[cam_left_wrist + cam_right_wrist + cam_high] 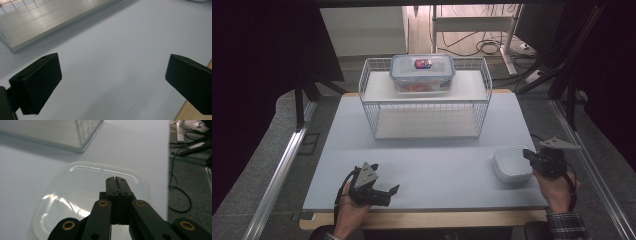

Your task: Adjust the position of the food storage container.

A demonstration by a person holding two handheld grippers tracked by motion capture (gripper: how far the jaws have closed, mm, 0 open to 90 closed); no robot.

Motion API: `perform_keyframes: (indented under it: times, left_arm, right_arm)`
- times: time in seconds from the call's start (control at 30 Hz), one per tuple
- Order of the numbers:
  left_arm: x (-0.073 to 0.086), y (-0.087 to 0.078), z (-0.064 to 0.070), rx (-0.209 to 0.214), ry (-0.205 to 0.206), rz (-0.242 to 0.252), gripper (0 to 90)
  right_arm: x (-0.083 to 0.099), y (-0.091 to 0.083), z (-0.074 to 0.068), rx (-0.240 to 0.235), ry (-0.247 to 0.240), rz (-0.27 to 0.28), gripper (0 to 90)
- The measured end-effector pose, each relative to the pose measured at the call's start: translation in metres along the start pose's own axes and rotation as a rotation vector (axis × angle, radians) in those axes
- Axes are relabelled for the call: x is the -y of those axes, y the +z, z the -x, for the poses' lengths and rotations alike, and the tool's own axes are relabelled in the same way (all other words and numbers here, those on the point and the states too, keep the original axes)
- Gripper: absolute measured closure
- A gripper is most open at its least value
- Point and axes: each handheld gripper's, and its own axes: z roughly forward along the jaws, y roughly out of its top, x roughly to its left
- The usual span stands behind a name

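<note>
Fingers (116,180) pressed together above container (75,202)

Lidded box (422,73) atop wire rack (372,118), tub (511,163) seemingly front-right.

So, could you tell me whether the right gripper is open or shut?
Shut: in the right gripper view, the right gripper has its jaws pressed together, nothing between them, above the white container.

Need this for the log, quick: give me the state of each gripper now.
Left gripper: open, jaws wide apart, holding nothing.
Right gripper: shut, jaws pressed together over the white container; no grip on it can be seen.
</note>
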Motion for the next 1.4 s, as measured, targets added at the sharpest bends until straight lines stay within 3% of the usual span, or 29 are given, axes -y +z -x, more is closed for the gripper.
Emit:
perform_keyframes:
  times: [0.13,0.3,0.53,0.7,0.9,1.4]
  left_arm:
    - [0.001,-0.001,-0.003,-0.007,-0.019,0.009,0.1]
    - [0.001,0.000,-0.002,-0.001,-0.013,0.001,0.2]
    - [0.001,0.002,-0.001,0.003,-0.008,-0.007,0.3]
    - [0.001,0.003,-0.001,0.004,-0.005,-0.010,0.3]
    - [0.001,0.004,0.000,0.005,0.002,-0.017,0.4]
    - [0.001,0.005,0.002,0.008,0.013,-0.029,0.5]
  right_arm:
    - [0.003,-0.004,0.015,0.048,0.033,-0.002,89.8]
    - [0.009,0.000,0.028,0.079,0.054,-0.028,89.7]
    - [0.014,0.011,0.036,0.088,0.061,-0.066,89.7]
    - [0.017,0.016,0.038,0.065,0.071,-0.098,89.7]
    - [0.014,0.020,0.023,0.002,0.056,-0.103,89.7]
    - [0.006,0.032,-0.035,-0.178,-0.031,-0.131,89.6]
